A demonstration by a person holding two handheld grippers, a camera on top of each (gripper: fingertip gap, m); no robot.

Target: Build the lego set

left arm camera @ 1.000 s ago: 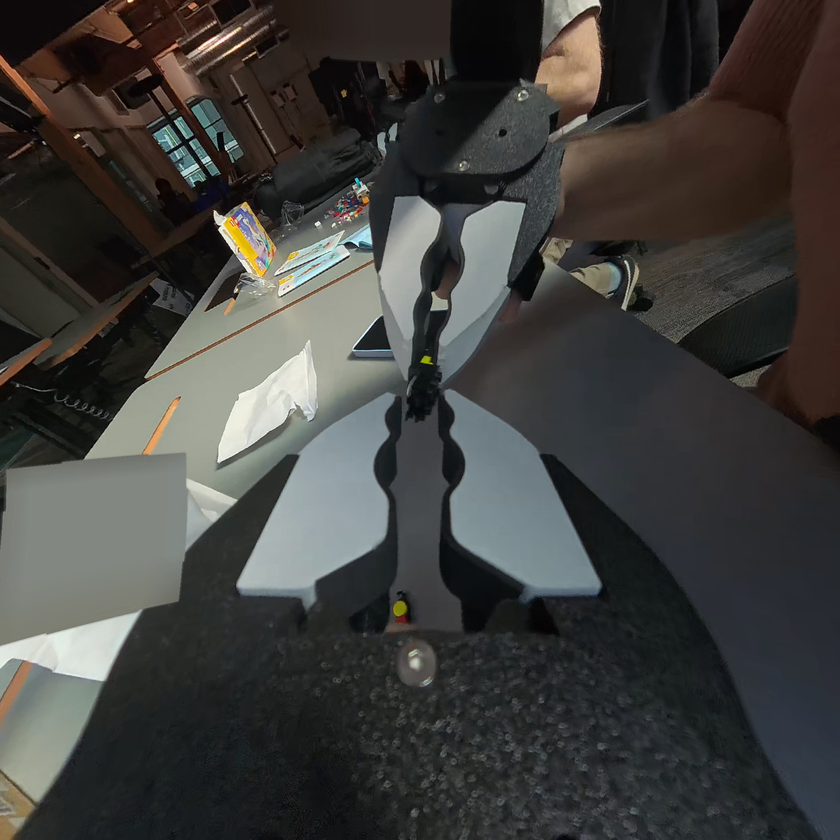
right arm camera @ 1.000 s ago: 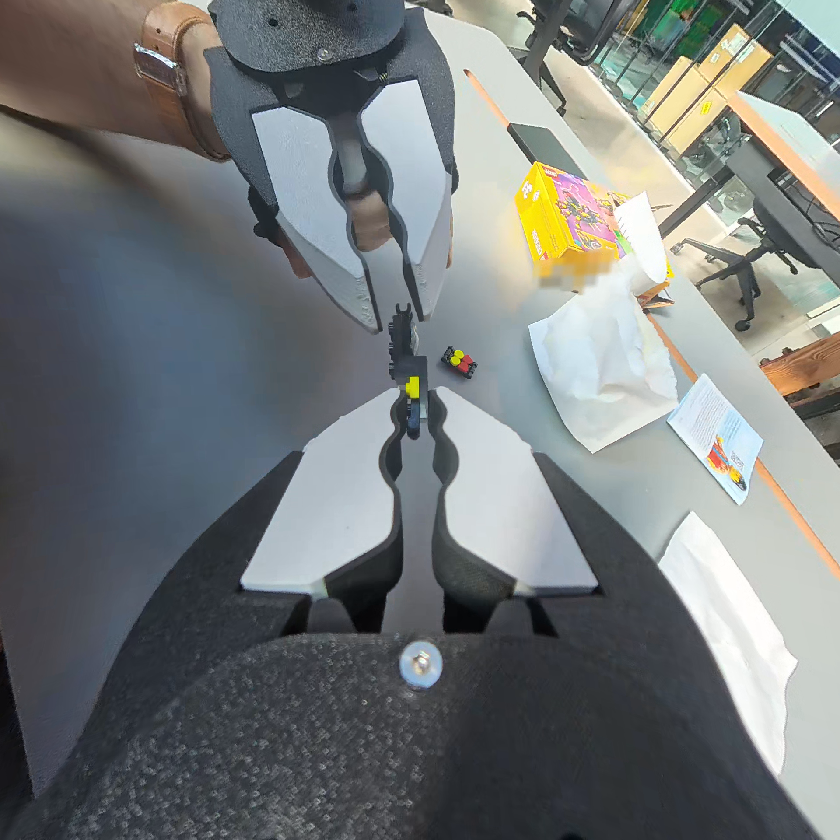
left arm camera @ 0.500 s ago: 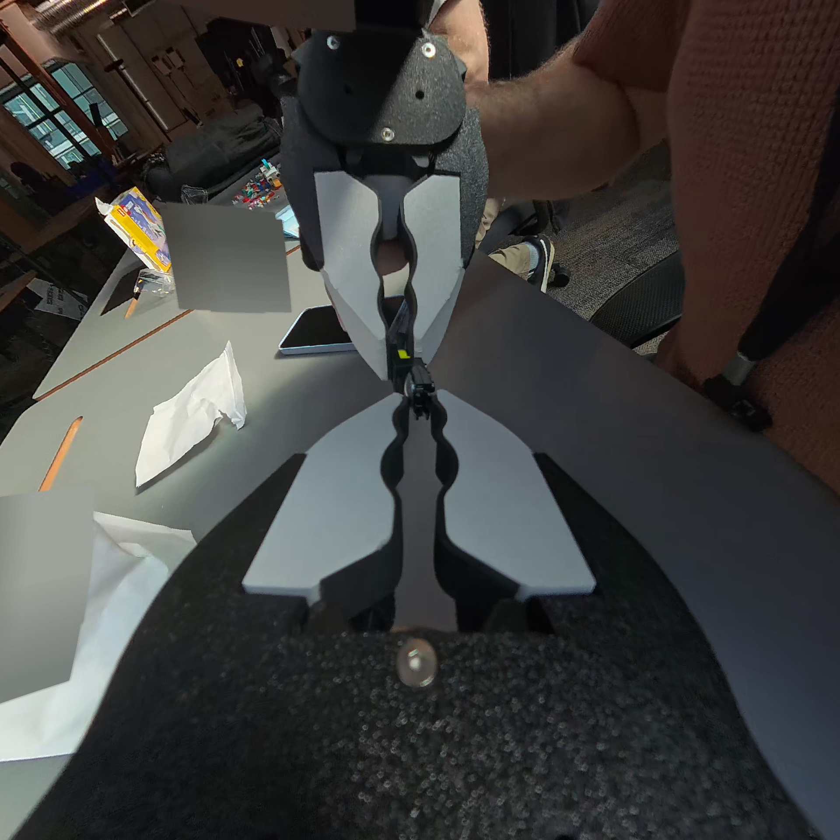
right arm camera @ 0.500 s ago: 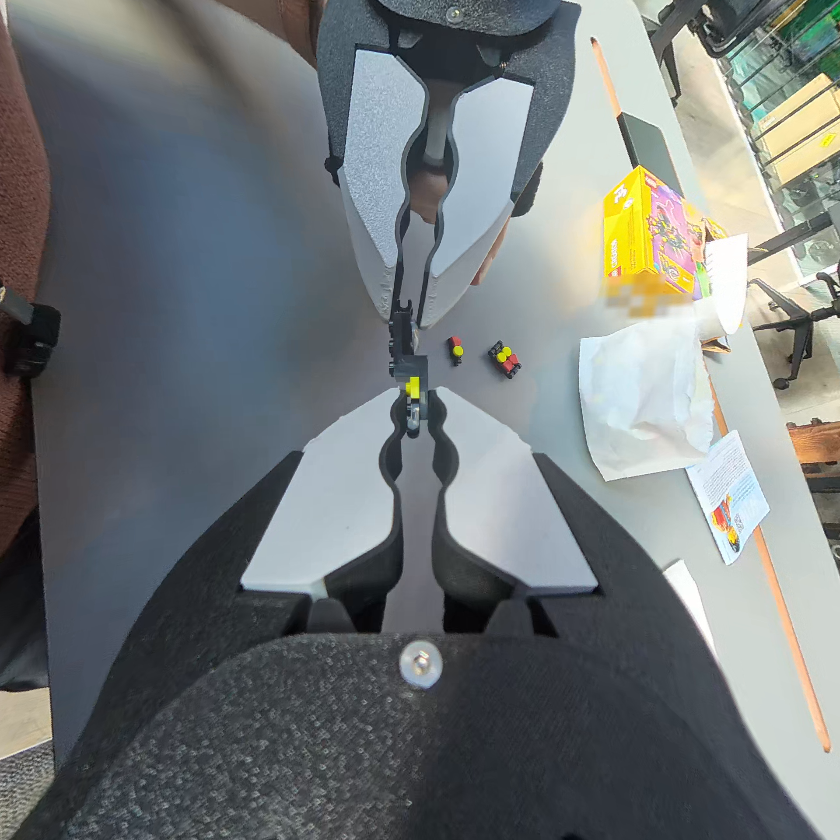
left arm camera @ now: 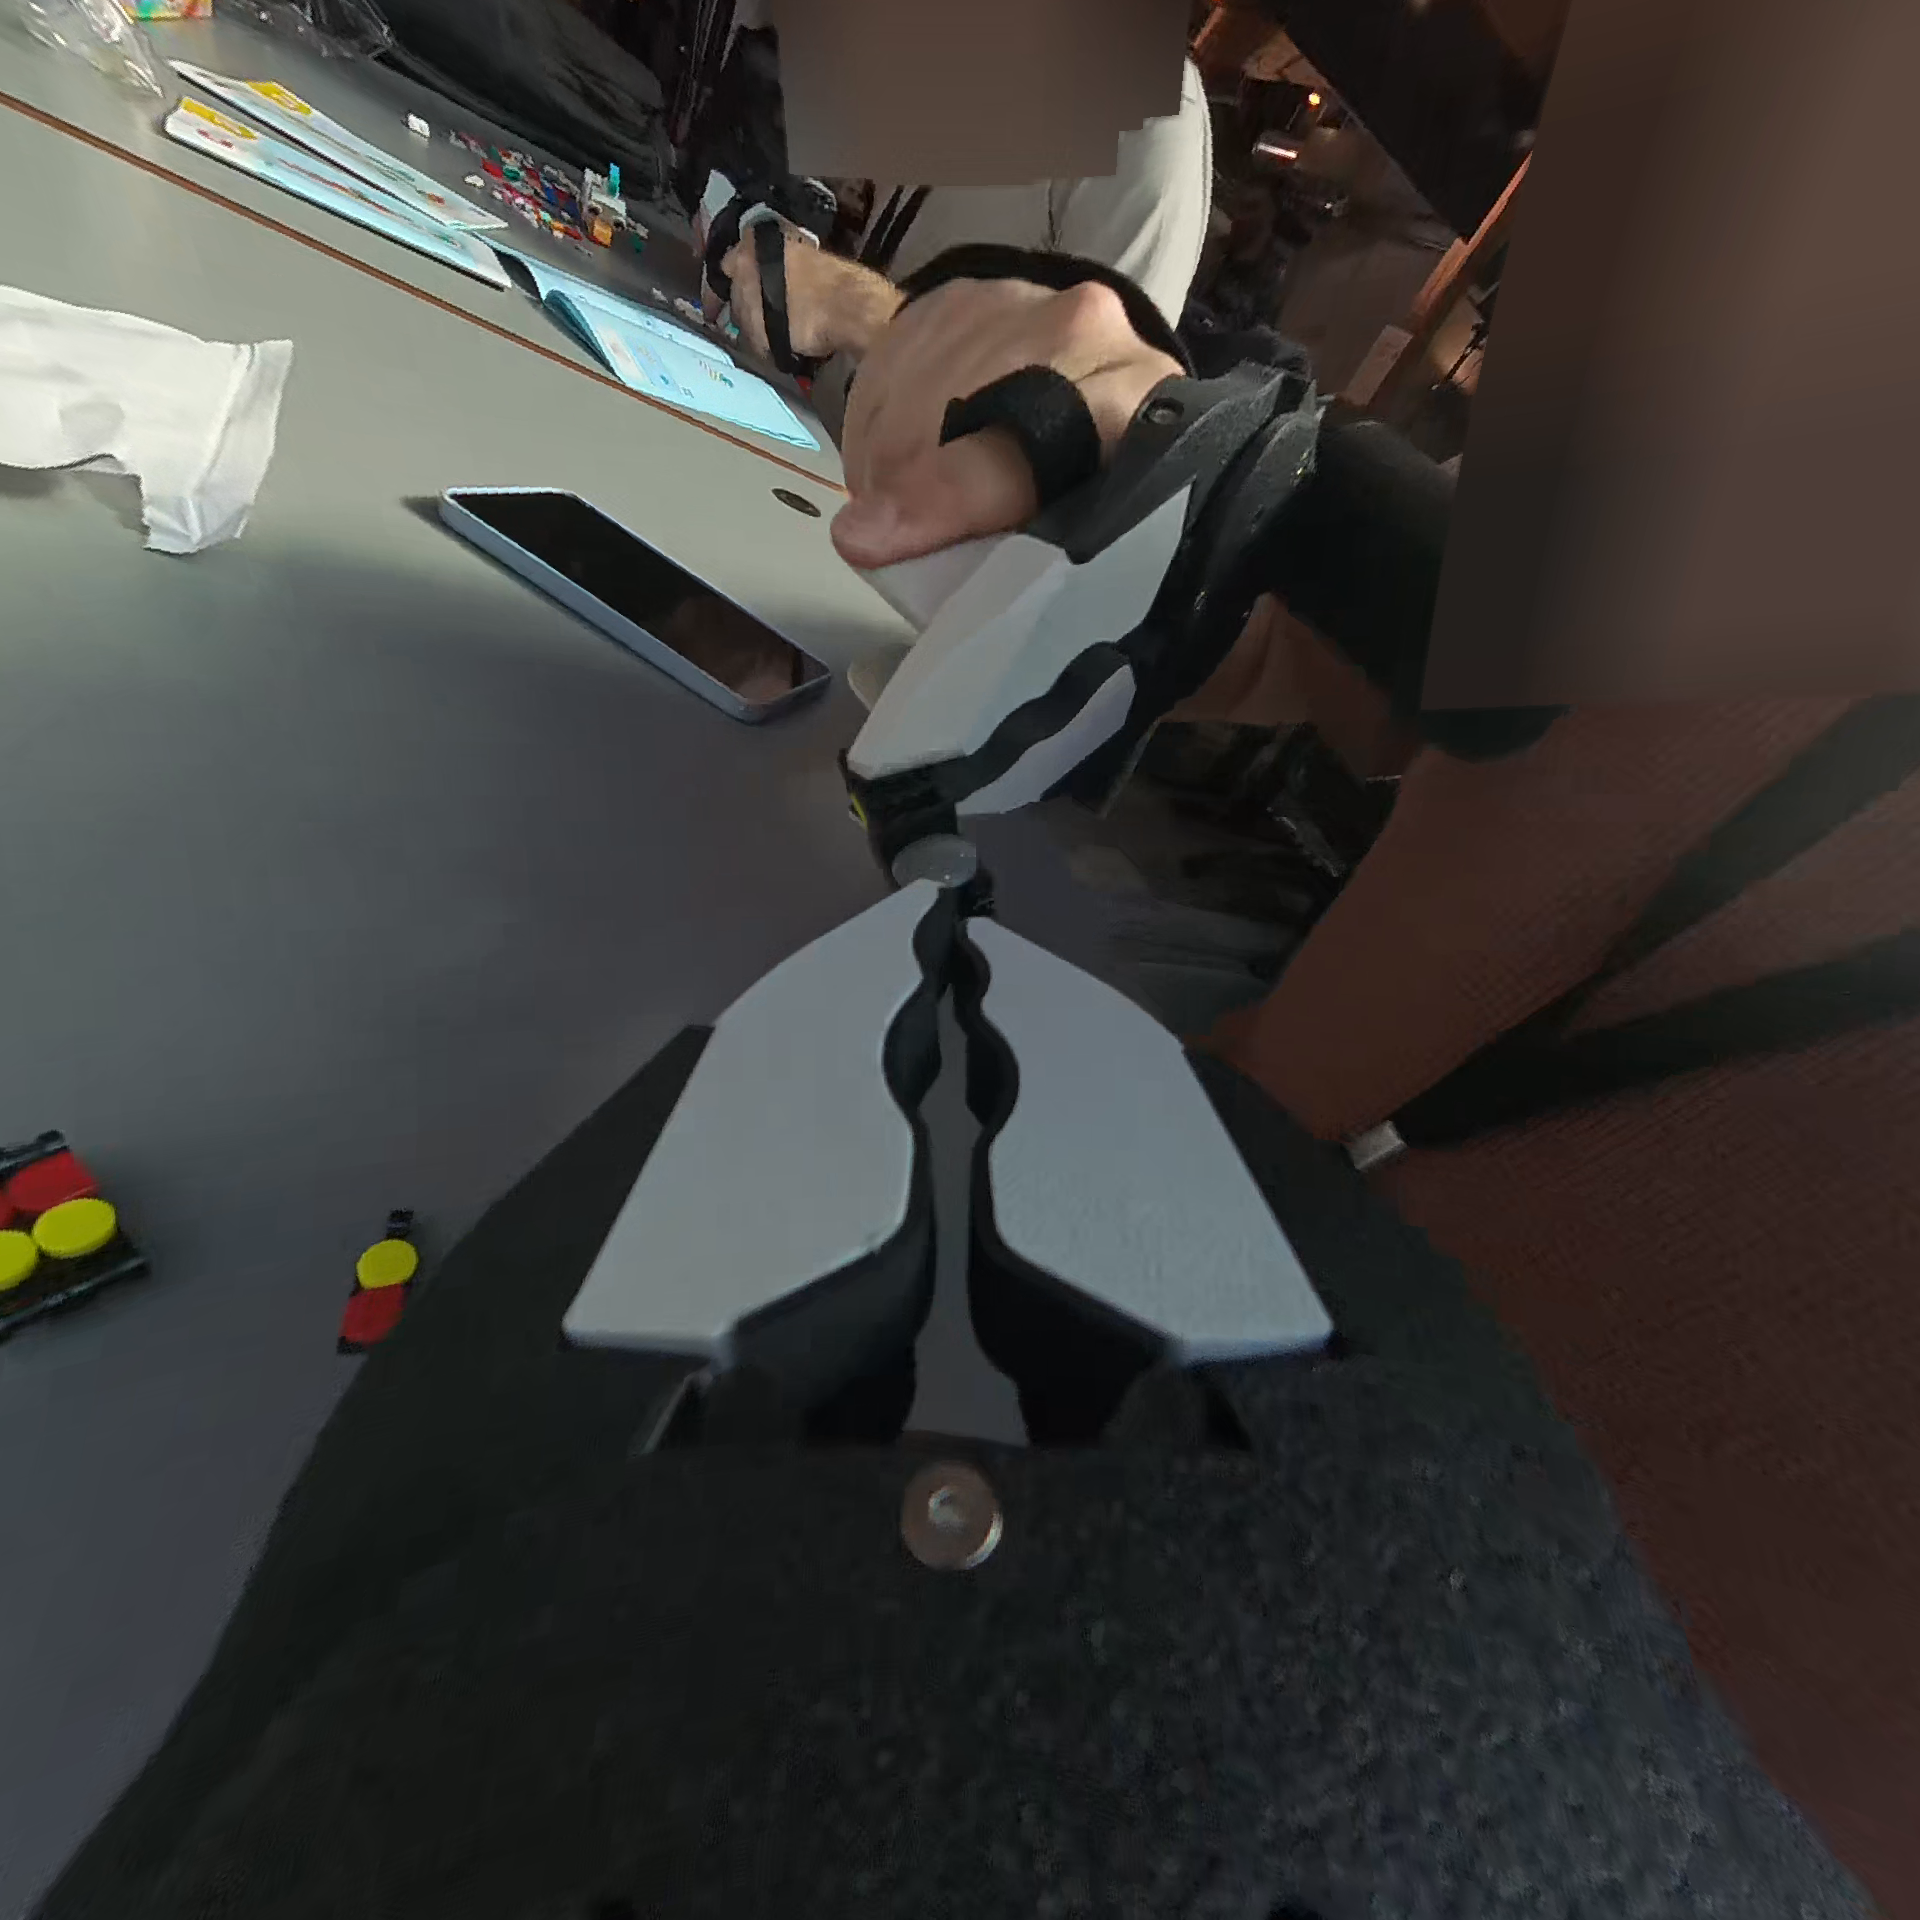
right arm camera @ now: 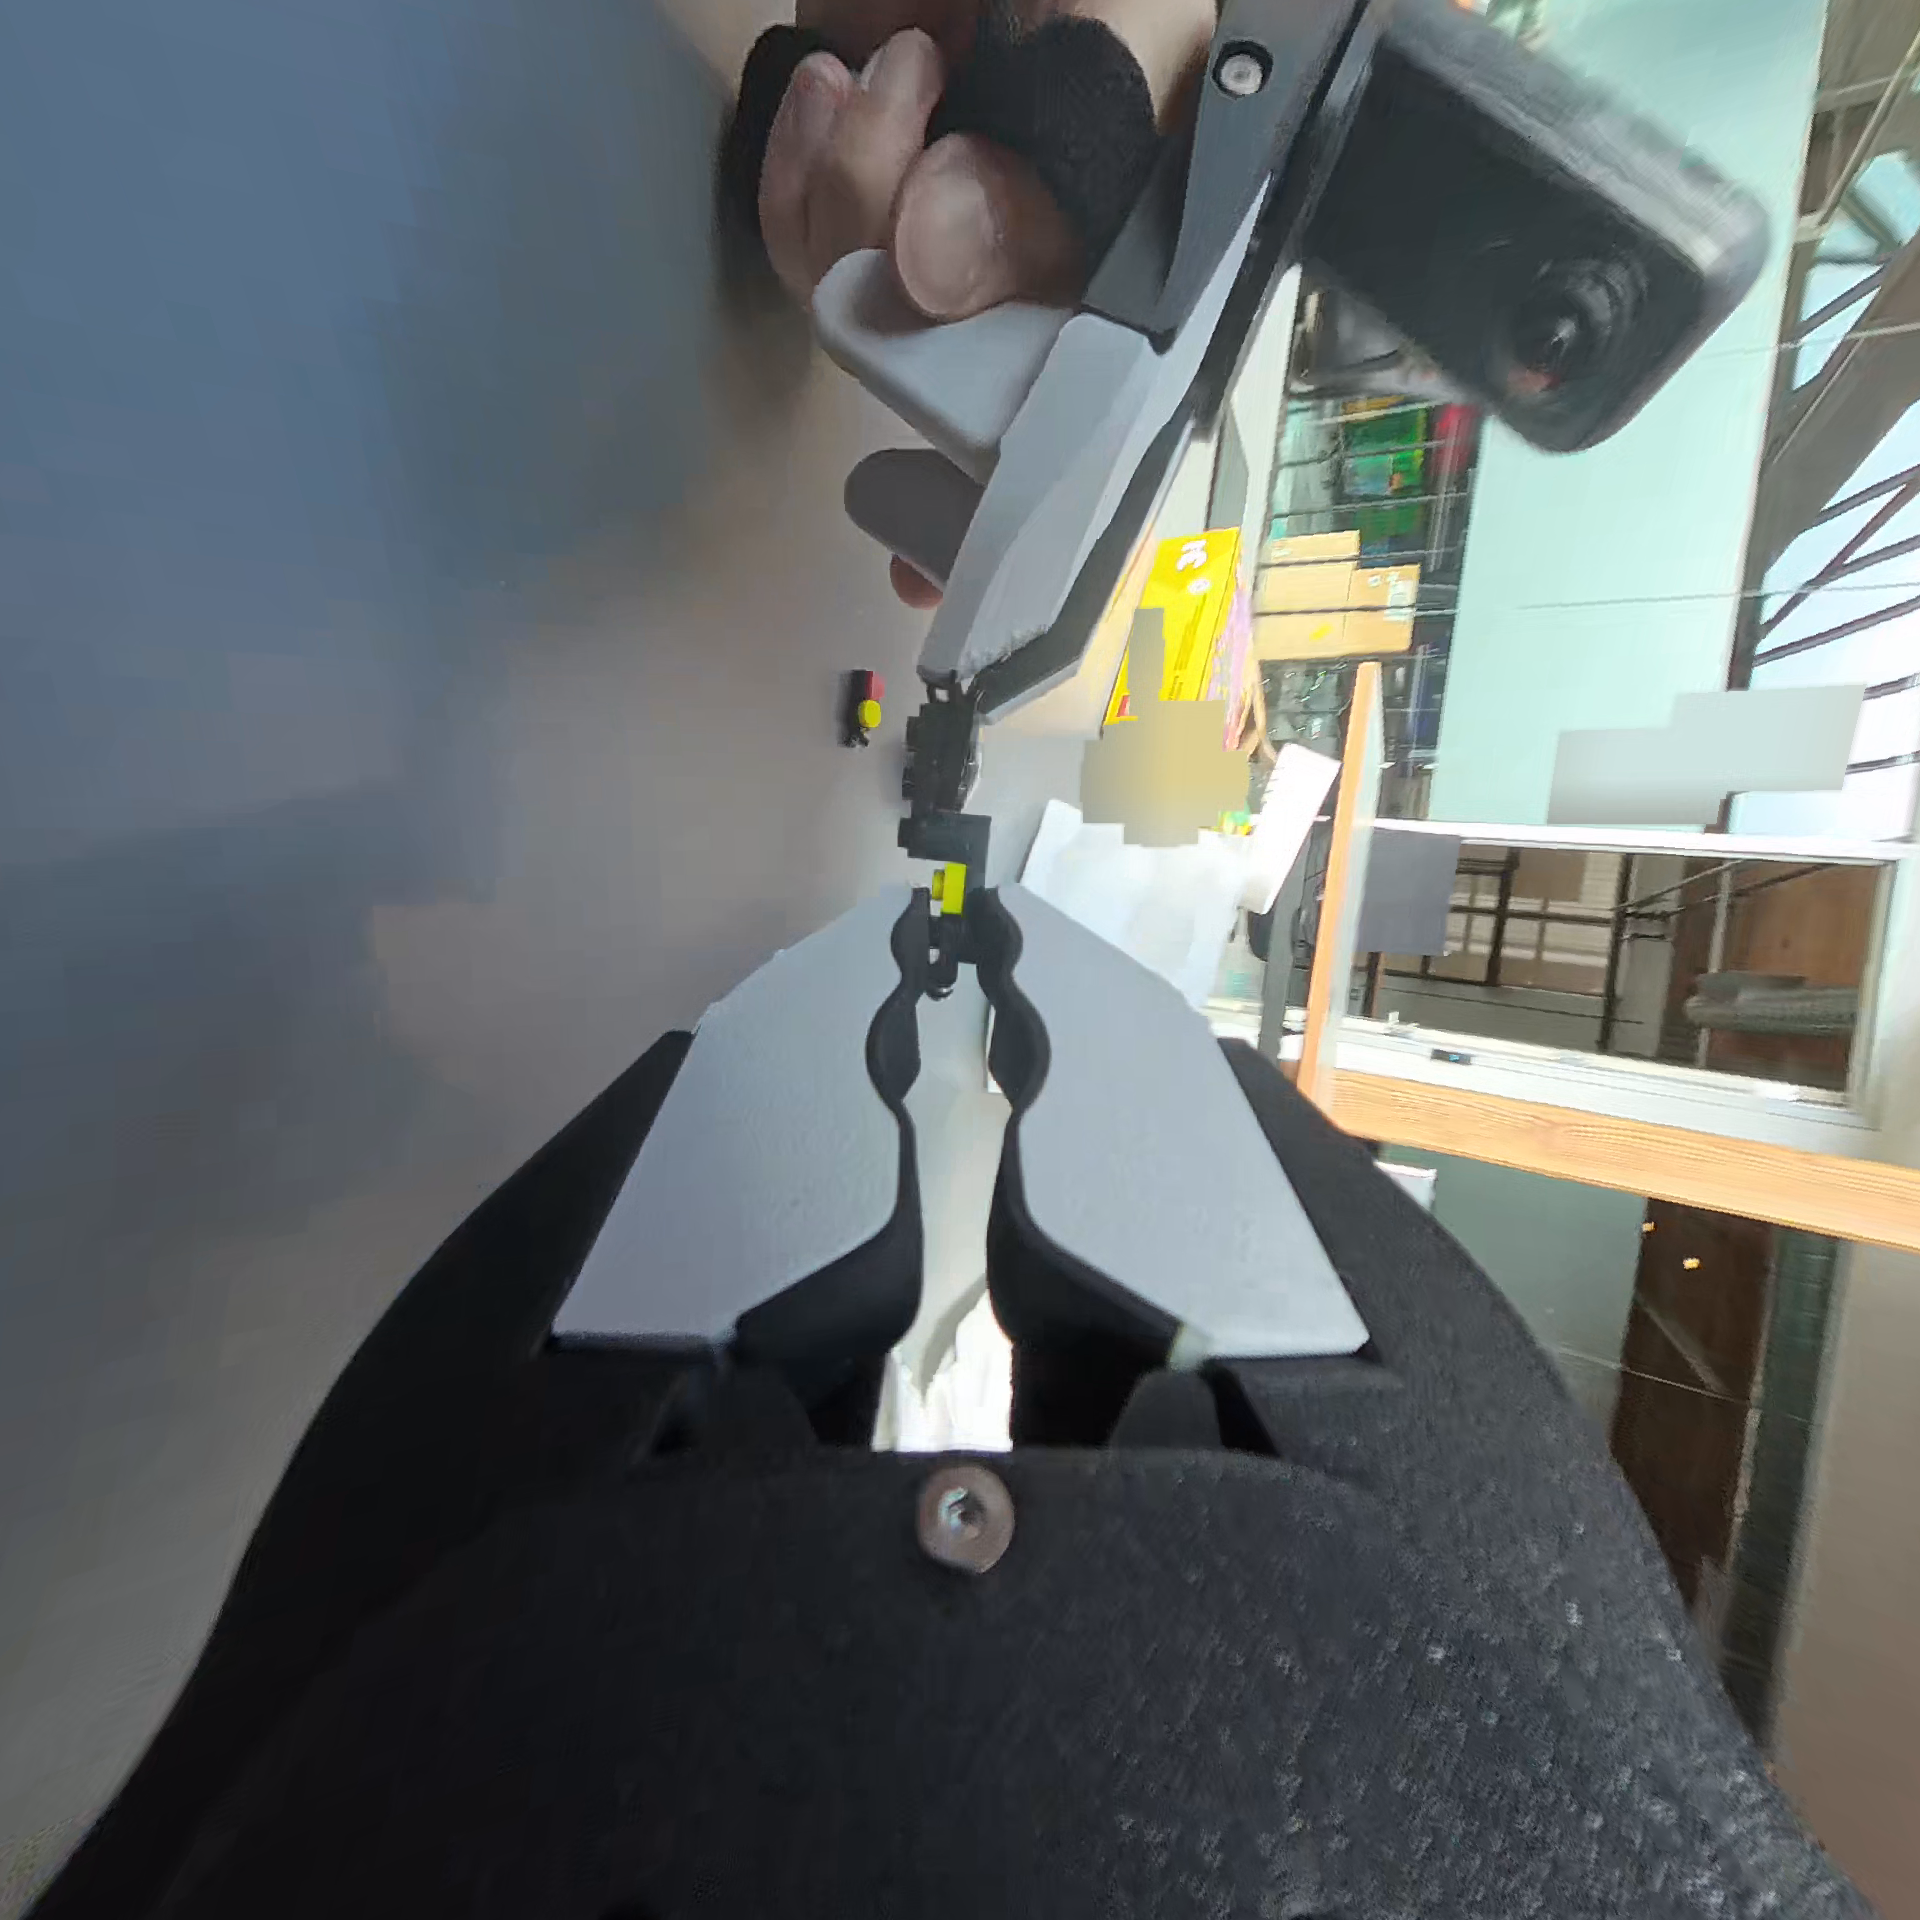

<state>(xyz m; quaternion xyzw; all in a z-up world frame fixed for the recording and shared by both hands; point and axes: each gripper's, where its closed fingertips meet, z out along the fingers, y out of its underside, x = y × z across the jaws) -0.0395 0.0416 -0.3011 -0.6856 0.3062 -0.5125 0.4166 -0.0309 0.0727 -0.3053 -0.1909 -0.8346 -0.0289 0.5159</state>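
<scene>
A small black lego assembly (right arm camera: 940,769) with a yellow piece (right arm camera: 948,890) is held in the air between my two grippers. My right gripper (right arm camera: 951,920) is shut on its near end, at the yellow piece. My left gripper (left arm camera: 951,906) is shut on the thin black part at the other end; it also shows in the right wrist view (right arm camera: 966,670), coming down from above. In the left wrist view the assembly (left arm camera: 909,810) shows a grey round disc (left arm camera: 935,860) just past my fingertips, with the right gripper (left arm camera: 894,774) behind it.
On the grey table (left arm camera: 312,883) lie a small red and yellow lego piece (left arm camera: 379,1288), a black plate with red and yellow rounds (left arm camera: 57,1236), a phone (left arm camera: 634,603), white paper (left arm camera: 135,416) and booklets (left arm camera: 665,364). A yellow box (right arm camera: 1184,623) stands farther off. My two grippers' fingertips are within a few centimetres of each other.
My left jaws have closed from open onto the far end of the black assembly. Both grippers have tilted and swung, with the assembly staying in the right gripper.
</scene>
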